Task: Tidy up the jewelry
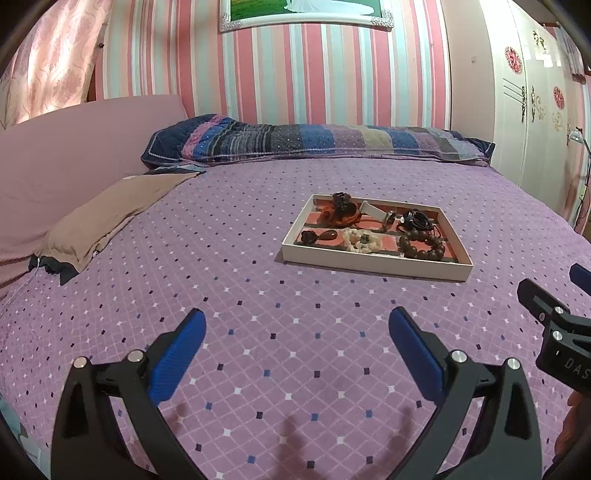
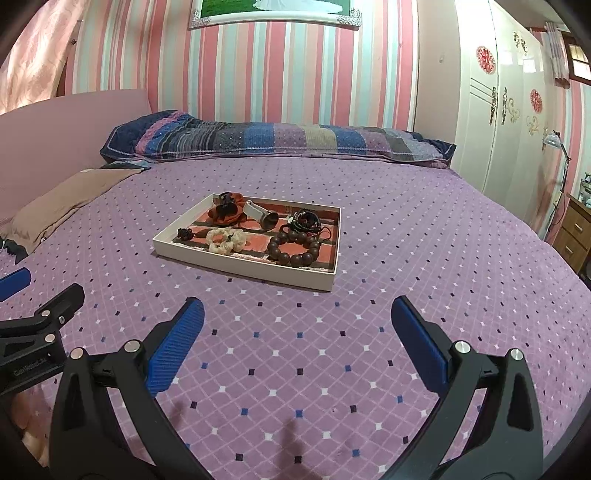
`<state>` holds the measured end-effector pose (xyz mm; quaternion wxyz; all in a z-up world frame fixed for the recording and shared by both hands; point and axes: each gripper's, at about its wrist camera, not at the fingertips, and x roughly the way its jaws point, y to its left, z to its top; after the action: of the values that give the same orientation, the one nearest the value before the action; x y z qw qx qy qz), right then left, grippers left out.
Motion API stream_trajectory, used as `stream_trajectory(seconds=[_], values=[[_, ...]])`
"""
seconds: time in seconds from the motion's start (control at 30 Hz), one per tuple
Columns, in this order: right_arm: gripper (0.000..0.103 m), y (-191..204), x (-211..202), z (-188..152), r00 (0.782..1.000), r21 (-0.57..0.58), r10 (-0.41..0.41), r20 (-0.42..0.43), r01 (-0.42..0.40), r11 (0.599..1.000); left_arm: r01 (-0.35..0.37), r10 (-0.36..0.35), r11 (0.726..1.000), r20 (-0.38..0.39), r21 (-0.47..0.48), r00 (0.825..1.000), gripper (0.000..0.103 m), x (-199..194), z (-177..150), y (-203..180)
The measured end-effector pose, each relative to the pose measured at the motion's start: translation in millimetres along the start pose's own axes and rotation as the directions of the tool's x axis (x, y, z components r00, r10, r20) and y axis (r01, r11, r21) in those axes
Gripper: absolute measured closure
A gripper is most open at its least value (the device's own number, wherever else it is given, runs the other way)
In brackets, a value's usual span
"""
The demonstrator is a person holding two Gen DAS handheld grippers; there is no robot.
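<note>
room: bedroom with pink, white and pale blue striped wall (image 2: 258, 74), a framed picture (image 2: 273, 13) up top, a white wardrobe (image 2: 509, 110) on the right.
bed: purple cover (image 2: 295, 350) with small white and dark diamonds; it fills most of both views.
pillow: long patchwork pillow (image 2: 277, 142) in blue, purple and grey along the far edge of the bed.
cloth: brown cloth (image 1: 107, 218) on the left side of the bed, by the pink headboard (image 1: 74, 147).
tray: flat white tray (image 2: 242, 264) with a red floor, in the middle of the bed, well apart from both grippers.
beads: brown bead bracelet (image 2: 295, 248) in the tray's near right corner.
scrunchie: cream scrunchie (image 2: 226, 240) just left of the beads, in the near row.
small bits: a dark small piece (image 2: 184, 233) at the tray's near left; too small to tell what it is.
clip: dark hair clip (image 2: 224, 205) on an orange-red cloth bit in the far left part.
watch: white watch (image 2: 260, 214) in the far middle.
cords: black tangle (image 2: 306, 220) in the far right part, behind the beads.
left gripper: left gripper (image 1: 297, 332) low over the bed, blue pads spread wide, nothing between them.
right gripper: right gripper (image 2: 297, 325) beside it, blue pads also spread wide and holding nothing.
shadows: dark finger-like shadows on the cover under each gripper.
</note>
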<state>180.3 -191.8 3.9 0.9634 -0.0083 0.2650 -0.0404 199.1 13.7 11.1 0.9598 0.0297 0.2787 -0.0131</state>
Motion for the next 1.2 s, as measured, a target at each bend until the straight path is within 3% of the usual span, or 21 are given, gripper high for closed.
stream_trajectory(seconds=[1.2], values=[[0.004, -3.3, 0.3, 0.8, 1.000, 0.005, -0.026, 0.011, 0.026, 1.000, -0.005, 0.005, 1.000, 0.015, 0.008, 1.000, 0.006, -5.7, 1.6, -1.0]])
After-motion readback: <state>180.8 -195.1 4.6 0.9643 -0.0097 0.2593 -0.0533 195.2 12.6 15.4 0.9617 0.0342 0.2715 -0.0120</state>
